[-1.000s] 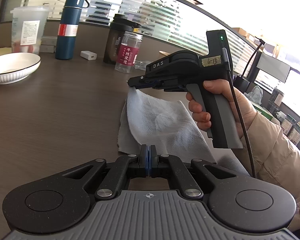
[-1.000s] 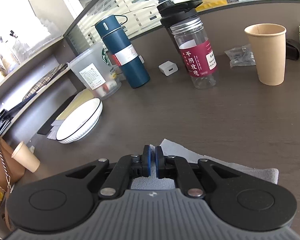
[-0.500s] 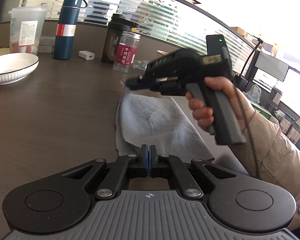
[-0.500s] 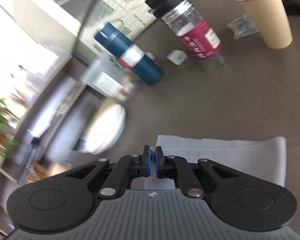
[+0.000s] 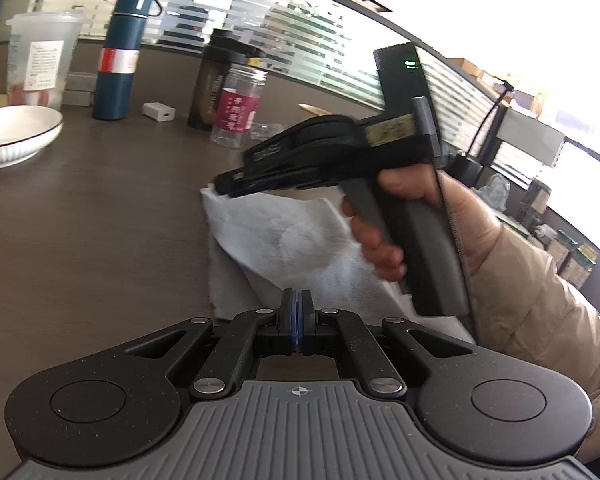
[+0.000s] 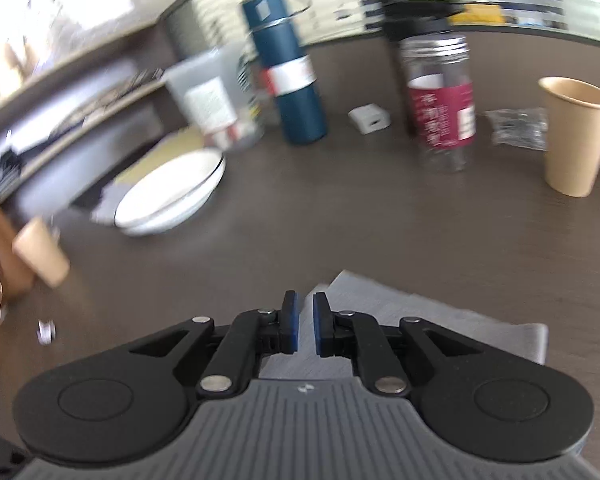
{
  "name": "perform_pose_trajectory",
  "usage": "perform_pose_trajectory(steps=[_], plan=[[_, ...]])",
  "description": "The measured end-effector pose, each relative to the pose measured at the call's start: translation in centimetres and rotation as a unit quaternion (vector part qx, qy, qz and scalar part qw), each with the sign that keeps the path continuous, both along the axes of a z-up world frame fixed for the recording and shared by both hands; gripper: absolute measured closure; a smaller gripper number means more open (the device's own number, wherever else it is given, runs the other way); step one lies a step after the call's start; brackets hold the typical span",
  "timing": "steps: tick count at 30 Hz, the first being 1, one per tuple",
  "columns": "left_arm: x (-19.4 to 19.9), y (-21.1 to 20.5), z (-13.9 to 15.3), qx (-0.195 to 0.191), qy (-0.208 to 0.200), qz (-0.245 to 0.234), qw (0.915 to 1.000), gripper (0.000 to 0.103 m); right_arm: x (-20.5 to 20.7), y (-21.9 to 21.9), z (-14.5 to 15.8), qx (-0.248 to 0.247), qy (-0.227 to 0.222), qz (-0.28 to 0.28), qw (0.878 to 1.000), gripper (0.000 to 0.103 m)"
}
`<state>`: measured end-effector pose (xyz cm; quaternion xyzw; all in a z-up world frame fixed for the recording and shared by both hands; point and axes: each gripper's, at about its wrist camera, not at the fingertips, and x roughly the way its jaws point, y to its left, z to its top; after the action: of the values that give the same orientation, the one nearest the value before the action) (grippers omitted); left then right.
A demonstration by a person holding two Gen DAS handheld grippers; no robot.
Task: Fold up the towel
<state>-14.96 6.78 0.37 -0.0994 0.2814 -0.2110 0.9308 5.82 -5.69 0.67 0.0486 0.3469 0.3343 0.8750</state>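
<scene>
Grey towel (image 5: 296, 236) lies folded; left gripper (image 5: 299, 312) pinches its near edge, right gripper (image 6: 305, 322) gapes empty. Next, likely regrip for another fold.

Left tongs (image 5: 299, 312) shut, right tongs (image 6: 304, 326) slightly parted, tilted down

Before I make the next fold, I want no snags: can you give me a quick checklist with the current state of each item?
1. Left gripper jaws shut at the towel's near edge: ok; cloth actually pinched: cannot tell.
2. Right gripper has let go: ok, nothing between its jaws.
3. Folded layer lies flat: not ok, its top flap sits skewed over the bottom layer.
4. Far corner down on the table: cannot tell, right gripper hides it.
5. Bare table beyond the towel, red-labelled bottle and paper cup well back: ok.
</scene>
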Motion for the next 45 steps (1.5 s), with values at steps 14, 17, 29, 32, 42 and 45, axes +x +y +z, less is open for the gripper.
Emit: perform_pose_trajectory(steps=[14,17,29,32,42,45], plan=[[0.2,-1.6,-0.5,-0.004,0.002,-0.027,0.9996,0.101,-1.8,1.9,0.4,-0.081,-0.047,0.032,0.995,0.074],[0.2,-1.7,-0.5,-0.004,0.002,-0.028,0.9996,0.101,-2.3,3.1,0.2,-0.127,-0.075,0.040,0.988,0.074],[0.0,-1.2,-0.2,-0.005,-0.001,-0.022,0.9997,0.101,-1.0,1.9,0.2,-0.112,-0.062,0.011,0.992,0.099],[0.0,-0.6,0.0,-0.009,-0.004,-0.010,0.9999,0.101,-0.7,1.0,0.6,-0.081,-0.051,-0.005,0.995,0.099],[0.4,1.4,0.5,-0.014,-0.004,0.028,0.9995,0.101,-0.7,1.2,1.4,-0.072,-0.067,-0.036,0.995,0.099],[0.7,1.6,0.2,-0.010,0.007,0.031,0.9994,0.101,-0.4,1.6,0.9,-0.083,-0.067,-0.036,0.994,0.099]])
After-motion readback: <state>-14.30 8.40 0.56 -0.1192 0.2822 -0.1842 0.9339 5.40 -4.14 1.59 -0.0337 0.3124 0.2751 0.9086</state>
